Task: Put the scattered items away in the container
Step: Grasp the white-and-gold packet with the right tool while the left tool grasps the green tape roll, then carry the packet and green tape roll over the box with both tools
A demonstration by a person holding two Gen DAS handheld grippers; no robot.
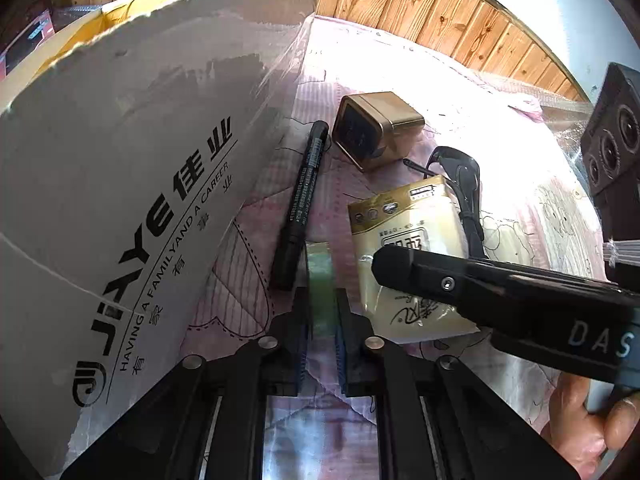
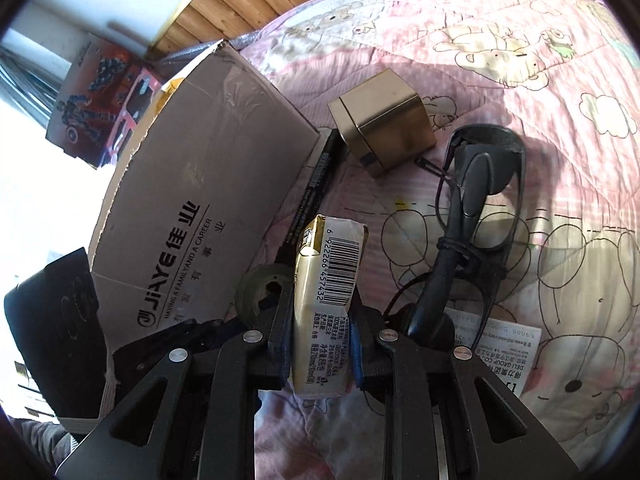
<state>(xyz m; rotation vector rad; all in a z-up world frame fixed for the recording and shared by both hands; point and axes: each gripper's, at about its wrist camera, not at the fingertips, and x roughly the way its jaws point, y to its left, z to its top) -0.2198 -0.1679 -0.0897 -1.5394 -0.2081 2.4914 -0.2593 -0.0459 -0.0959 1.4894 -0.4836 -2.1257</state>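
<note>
- Left wrist view shows your left gripper (image 1: 322, 300) clenched on a roll of green tape (image 1: 320, 280), held edge-on between the two fingers, with the cardboard box (image 1: 120, 160) rising just to the left of the fingertips.
- Right wrist view shows your right gripper (image 2: 322, 320) grasping the pack of tissues (image 2: 328, 300), which stands on edge between the fingers and sticks out well past the tips.
- Both picks look made, so the carry to the box is what I judge comes next.
- The tissue pack is soft and held low down; a sharp swing could let it fold or slide out of the fingers.
- The tape roll is gripped across its thin width, so it could pivot or roll free if you tilt the left fingers.
- Your two grippers are close together, the right one crossing just right of the left fingertips, so moving both toward the box at once risks a knock.
- The near box wall stands tall beside the left fingers; a low approach would catch its torn top edge.
- The black marker (image 1: 300, 200) lies ahead and left of the left fingertips, along the foot of the box.
- The gold tin (image 1: 376, 128) sits further ahead, and the dark glasses (image 2: 480, 184) lie ahead and right of the right fingers, on the pink quilt (image 2: 520, 60).
- A printed paper label (image 2: 496, 352) lies just right of the right fingers.
</note>
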